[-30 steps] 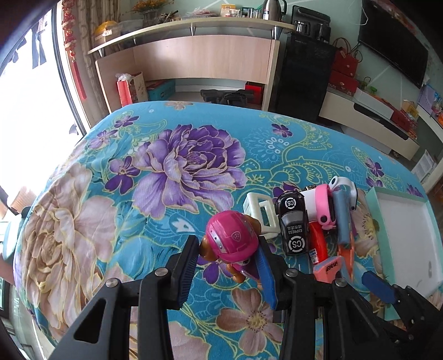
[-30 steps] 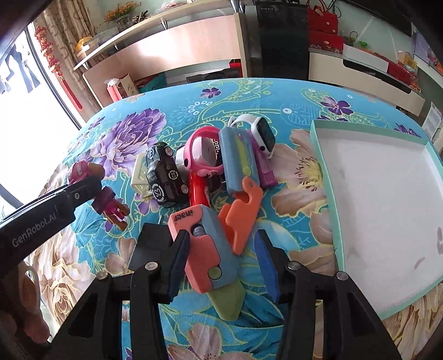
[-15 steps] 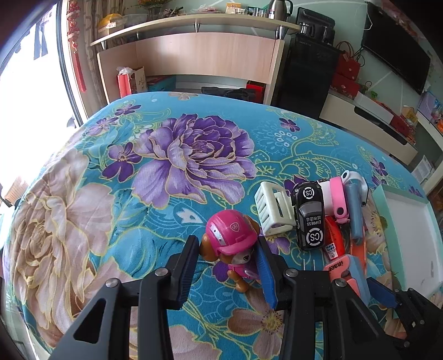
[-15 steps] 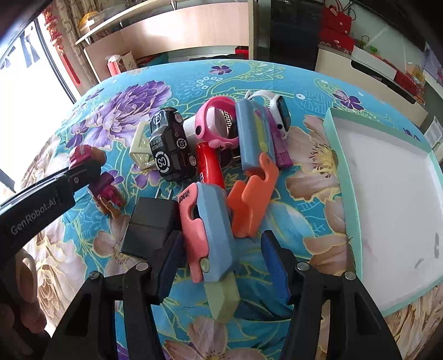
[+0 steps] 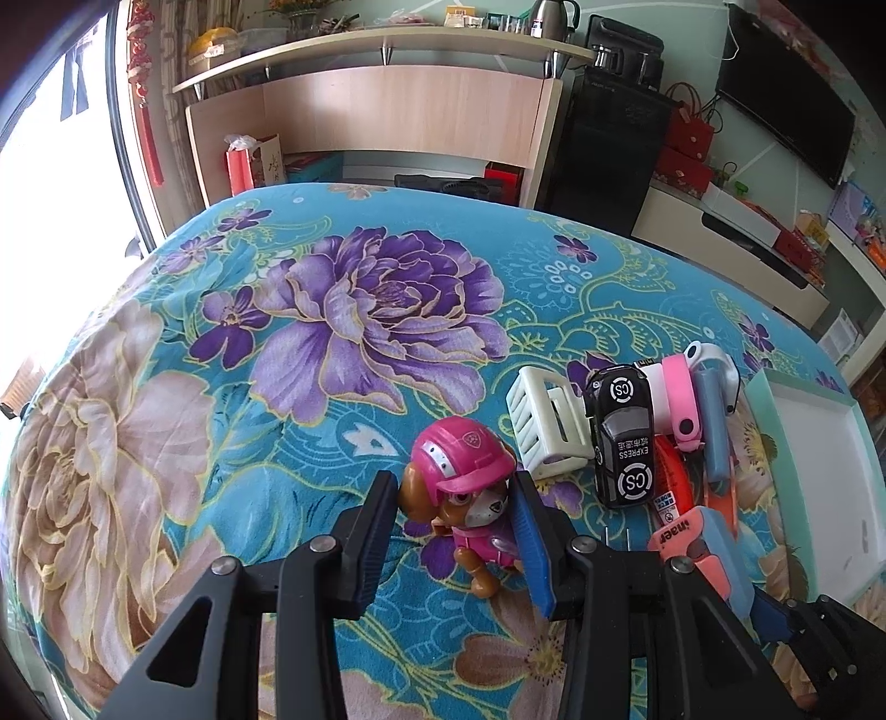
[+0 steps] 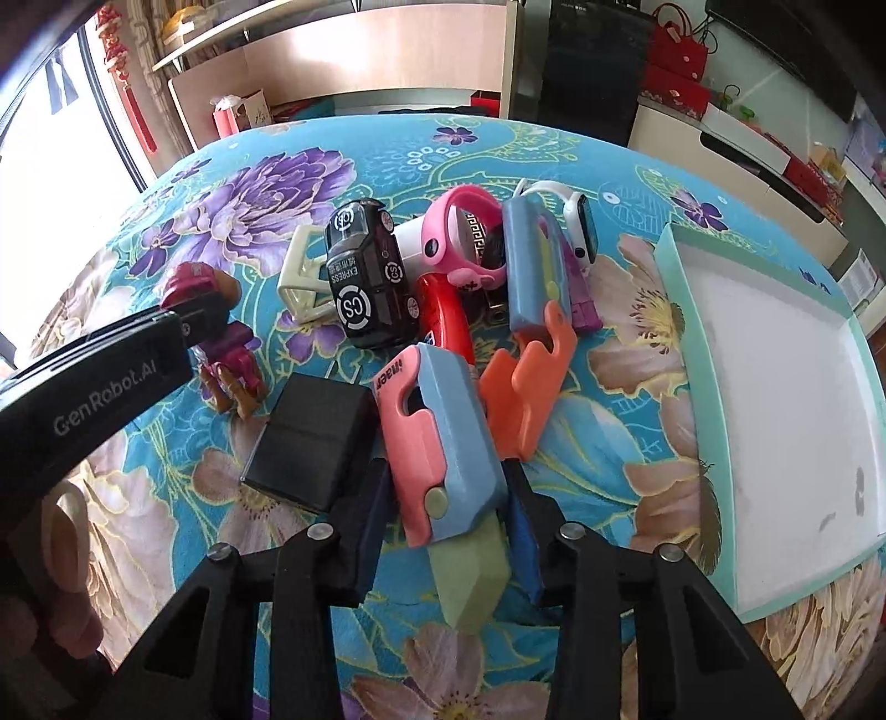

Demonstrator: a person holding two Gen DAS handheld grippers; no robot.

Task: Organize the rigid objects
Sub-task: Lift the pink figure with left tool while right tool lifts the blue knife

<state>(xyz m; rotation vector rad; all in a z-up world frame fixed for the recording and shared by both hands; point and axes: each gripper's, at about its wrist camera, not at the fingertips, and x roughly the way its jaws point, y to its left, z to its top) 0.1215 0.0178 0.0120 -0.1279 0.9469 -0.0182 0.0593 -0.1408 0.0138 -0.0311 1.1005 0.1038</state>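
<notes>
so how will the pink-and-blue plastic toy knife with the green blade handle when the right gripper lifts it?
The pink-and-blue plastic toy knife looks stiff and probably light. The right gripper is closing across its smooth handle, so it may slip or pivot. The green blade overhangs behind the pads and might droop.

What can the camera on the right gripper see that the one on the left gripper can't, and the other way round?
Only the right view shows the black box, the white watch's blue face and most of the tray's white floor. It also shows the right gripper closing around the pink and blue toy knife.

Only the left view shows the toy pup's face and pink helmet, gripped in the left gripper, plus the kettle on the shelf.

Both show the black toy car, cream clip, pink watch and floral cloth.
</notes>
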